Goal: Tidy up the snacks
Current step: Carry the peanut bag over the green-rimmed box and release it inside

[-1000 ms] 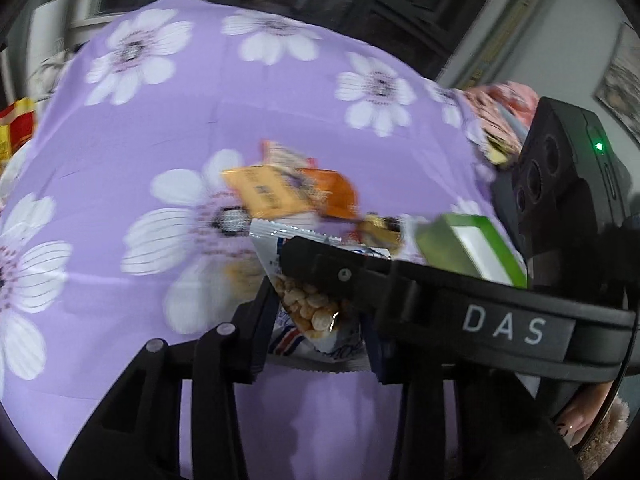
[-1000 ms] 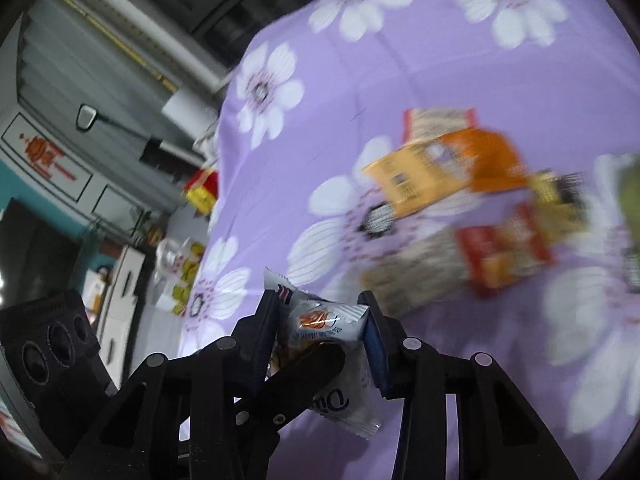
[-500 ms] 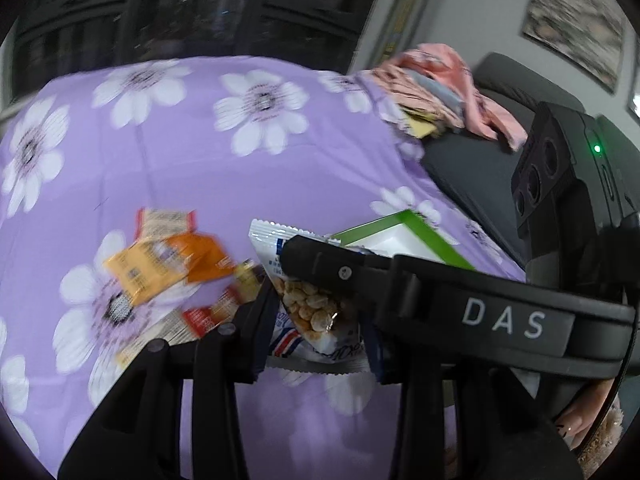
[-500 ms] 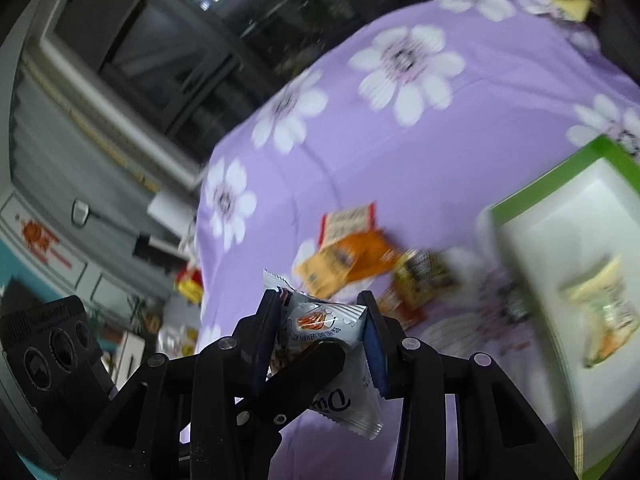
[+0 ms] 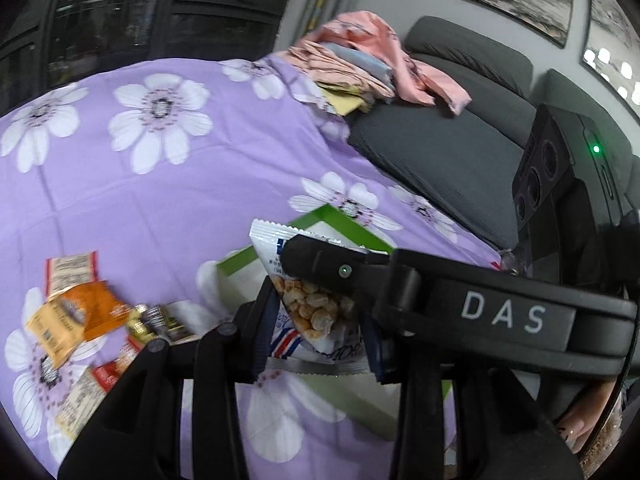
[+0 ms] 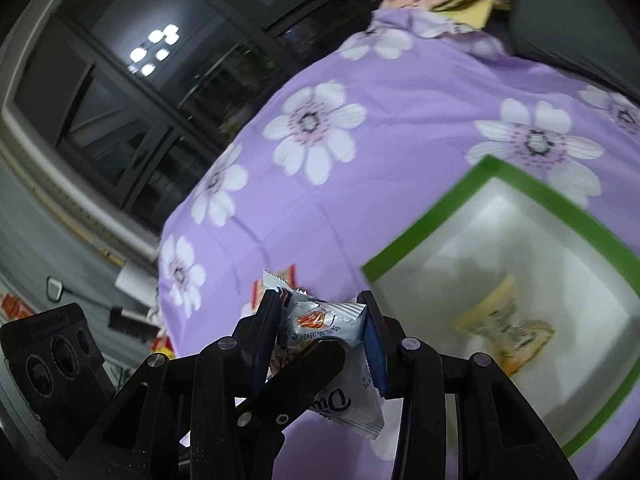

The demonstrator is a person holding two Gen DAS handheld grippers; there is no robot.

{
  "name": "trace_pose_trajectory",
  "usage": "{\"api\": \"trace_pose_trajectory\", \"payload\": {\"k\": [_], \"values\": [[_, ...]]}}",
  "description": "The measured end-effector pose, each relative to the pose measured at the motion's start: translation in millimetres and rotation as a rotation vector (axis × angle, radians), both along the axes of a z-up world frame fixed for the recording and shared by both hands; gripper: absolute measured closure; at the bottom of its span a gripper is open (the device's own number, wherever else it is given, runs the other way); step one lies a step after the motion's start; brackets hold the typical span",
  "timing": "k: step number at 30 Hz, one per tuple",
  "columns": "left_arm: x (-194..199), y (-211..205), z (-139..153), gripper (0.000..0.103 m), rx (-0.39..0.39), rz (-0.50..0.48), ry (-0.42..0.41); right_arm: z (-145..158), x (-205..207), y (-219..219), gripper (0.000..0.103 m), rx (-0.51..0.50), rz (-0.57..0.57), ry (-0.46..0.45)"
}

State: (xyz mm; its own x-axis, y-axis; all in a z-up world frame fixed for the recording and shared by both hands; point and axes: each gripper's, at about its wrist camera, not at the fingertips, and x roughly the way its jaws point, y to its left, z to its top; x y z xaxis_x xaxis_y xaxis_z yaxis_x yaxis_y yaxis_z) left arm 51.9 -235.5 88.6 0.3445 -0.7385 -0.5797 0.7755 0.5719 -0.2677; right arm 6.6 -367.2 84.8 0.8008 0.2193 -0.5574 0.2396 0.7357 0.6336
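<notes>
My left gripper (image 5: 316, 320) is shut on a white snack packet (image 5: 316, 312) with puffed balls printed on it, held above the near edge of a green-rimmed white tray (image 5: 344, 224). My right gripper (image 6: 322, 332) is shut on a similar white snack packet (image 6: 332, 324), held left of the same tray (image 6: 480, 176). A yellow packet (image 6: 504, 324) lies inside the tray. Several loose snack packets, orange (image 5: 72, 316) and red-and-white (image 5: 72, 268), lie on the purple flowered cloth (image 5: 160, 200) to the left.
A dark grey sofa (image 5: 460, 152) runs along the cloth's right side, with a heap of pink clothes (image 5: 368, 64) at its far end. Dark windows (image 6: 160, 80) stand behind the table. The right gripper's body (image 5: 560, 184) shows at the right of the left wrist view.
Both grippers have swung to the right with their packets, away from the loose snack pile. The tray has come into full view under and beside them.
</notes>
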Motion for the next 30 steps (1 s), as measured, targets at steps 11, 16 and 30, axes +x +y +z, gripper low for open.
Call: {"api": "trace_pose_trajectory", "payload": {"k": [11,16,30], "values": [[-6,-63,-13,0.066,0.005,-0.141,0.03,-15,-24,-56,0.061,0.027,-0.171,0.042],[-4,-85,-24,0.066,0.024,-0.19,0.062,-26,-28,-75,0.061,0.051,-0.222,0.079],[4,-118,-61,0.066,0.041,-0.236,0.208,-60,-32,-105,0.061,0.101,-0.307,0.229]]}}
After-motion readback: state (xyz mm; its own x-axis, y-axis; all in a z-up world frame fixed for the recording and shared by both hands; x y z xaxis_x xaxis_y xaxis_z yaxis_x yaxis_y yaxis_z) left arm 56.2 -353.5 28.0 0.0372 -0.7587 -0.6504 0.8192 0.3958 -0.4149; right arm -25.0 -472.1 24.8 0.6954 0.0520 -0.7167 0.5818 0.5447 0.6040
